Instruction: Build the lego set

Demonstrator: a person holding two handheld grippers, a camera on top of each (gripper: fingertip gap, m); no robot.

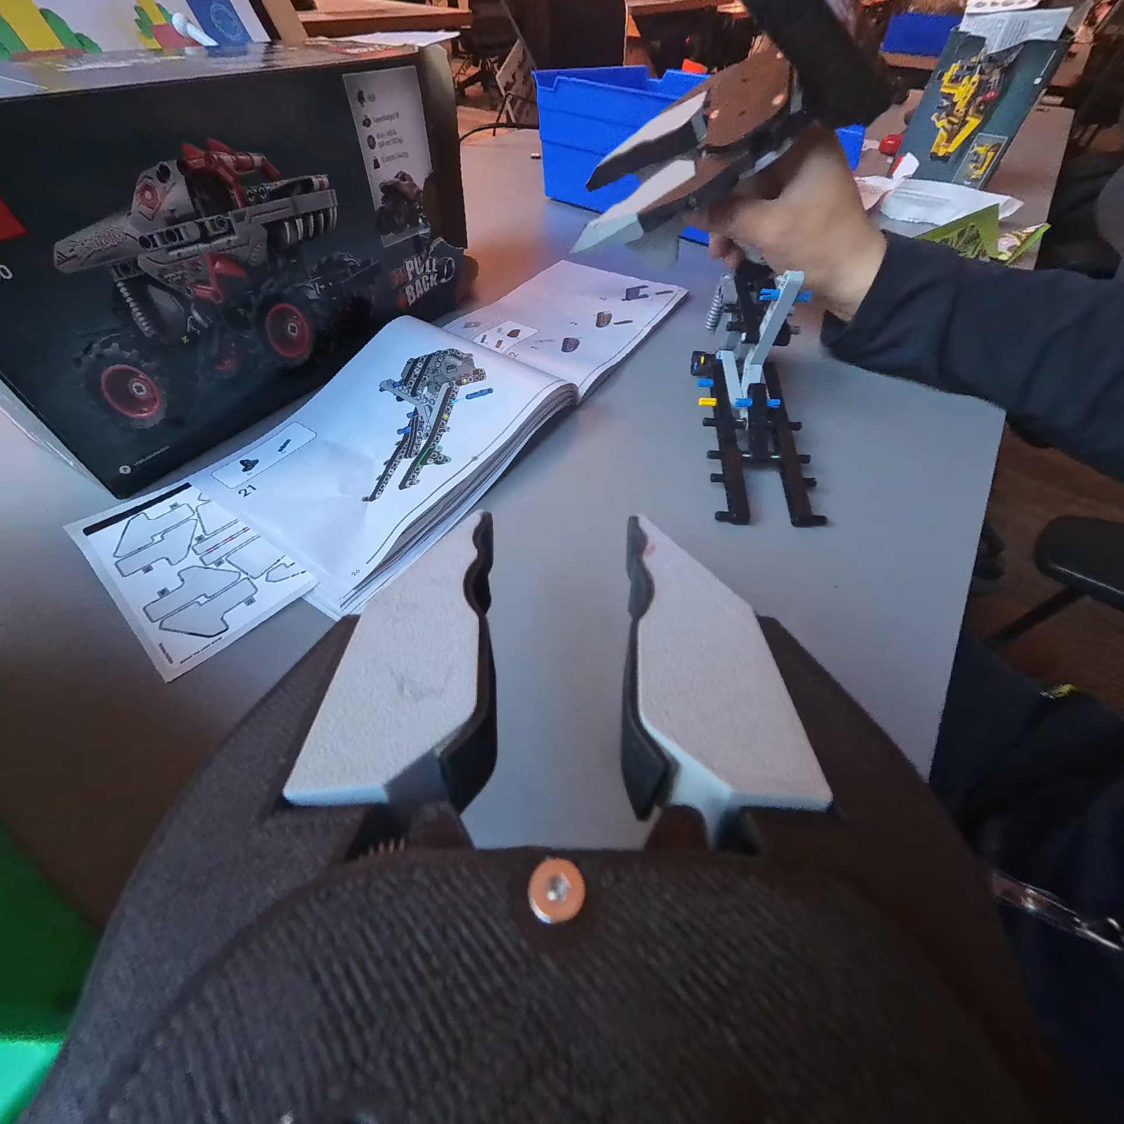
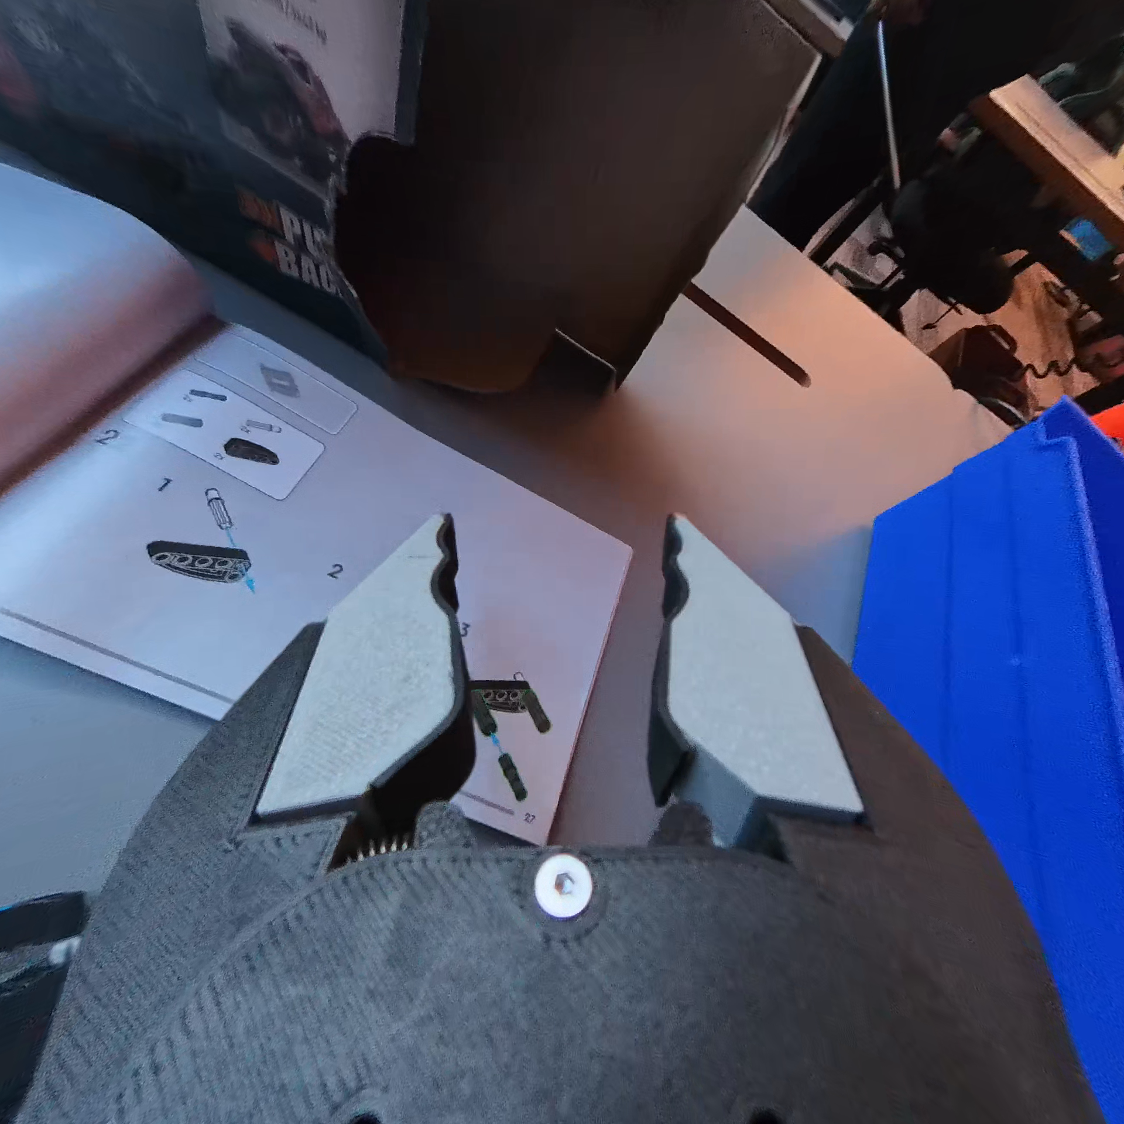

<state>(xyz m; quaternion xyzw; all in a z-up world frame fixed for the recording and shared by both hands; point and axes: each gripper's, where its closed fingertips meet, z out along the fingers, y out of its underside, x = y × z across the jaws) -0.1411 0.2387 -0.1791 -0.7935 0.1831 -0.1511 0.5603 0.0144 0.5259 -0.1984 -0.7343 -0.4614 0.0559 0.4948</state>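
- Lego chassis (image 1: 754, 395), a half-built frame of black beams with grey struts and blue and yellow pins, stands on the grey bench (image 1: 608, 486), to the right of the open instruction booklet (image 1: 426, 426).
- My left jaws (image 1: 556, 535) hover low over the bench just before the booklet's near edge, parted with a clear gap, with nothing between them.
- My right jaws (image 2: 556, 529) are parted too and hold nothing; they hang over the booklet's right-hand page (image 2: 304, 547), beside the blue bin (image 2: 1003, 669).
- From the left wrist view, my right hand (image 1: 797, 237) holds its gripper raised above the chassis's far end; whether the fingers touch the model I cannot tell.
- Set box (image 1: 213, 243), dark with a monster truck pictured, stands behind the booklet, its torn end flap open.
- White sticker sheet (image 1: 182, 572) lies flat just left of the booklet.
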